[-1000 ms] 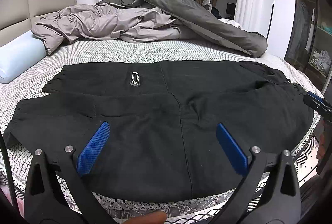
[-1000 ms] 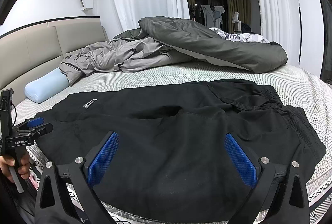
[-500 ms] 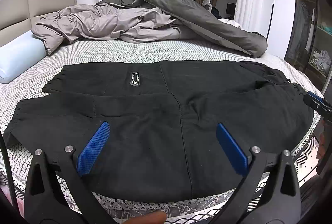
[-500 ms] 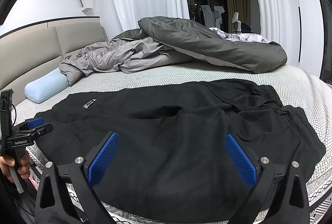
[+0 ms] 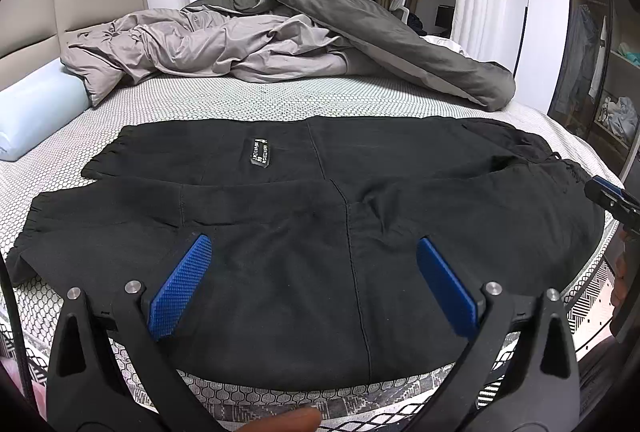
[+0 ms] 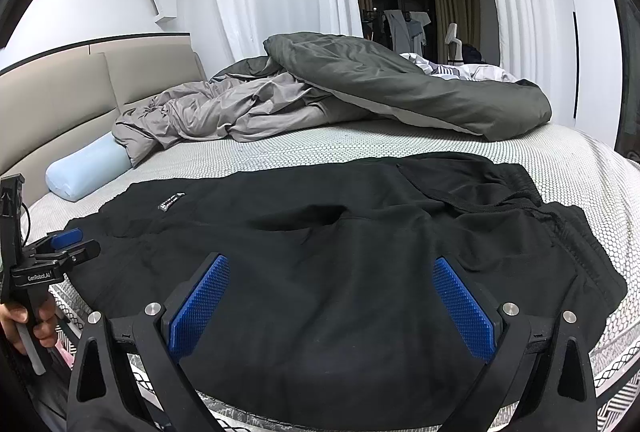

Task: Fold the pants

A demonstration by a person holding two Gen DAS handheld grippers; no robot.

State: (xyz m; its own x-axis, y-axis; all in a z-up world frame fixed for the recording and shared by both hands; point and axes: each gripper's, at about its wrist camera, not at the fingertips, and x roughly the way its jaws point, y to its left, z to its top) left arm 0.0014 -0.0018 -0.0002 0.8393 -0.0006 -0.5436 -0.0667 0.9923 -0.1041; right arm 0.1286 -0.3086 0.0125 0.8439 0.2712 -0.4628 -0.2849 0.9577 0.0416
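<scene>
Black pants (image 5: 304, 216) lie spread flat across the near side of the bed, legs to the left, elastic waistband (image 6: 560, 216) to the right. A small label (image 5: 261, 151) shows on the far leg. My left gripper (image 5: 314, 252) hovers open above the near edge of the pants, its blue pads wide apart with nothing between them. My right gripper (image 6: 332, 272) is likewise open over the seat area near the waistband. In the right wrist view, the left gripper (image 6: 60, 244) appears at the far left, held by a hand (image 6: 20, 320).
A crumpled grey duvet (image 5: 280, 40) is piled at the far side of the bed. A light blue bolster pillow (image 5: 36, 112) lies at the left by the padded headboard (image 6: 80, 92). The patterned mattress (image 5: 260, 100) is bare between pants and duvet. Wardrobe shelves (image 5: 612, 80) stand at right.
</scene>
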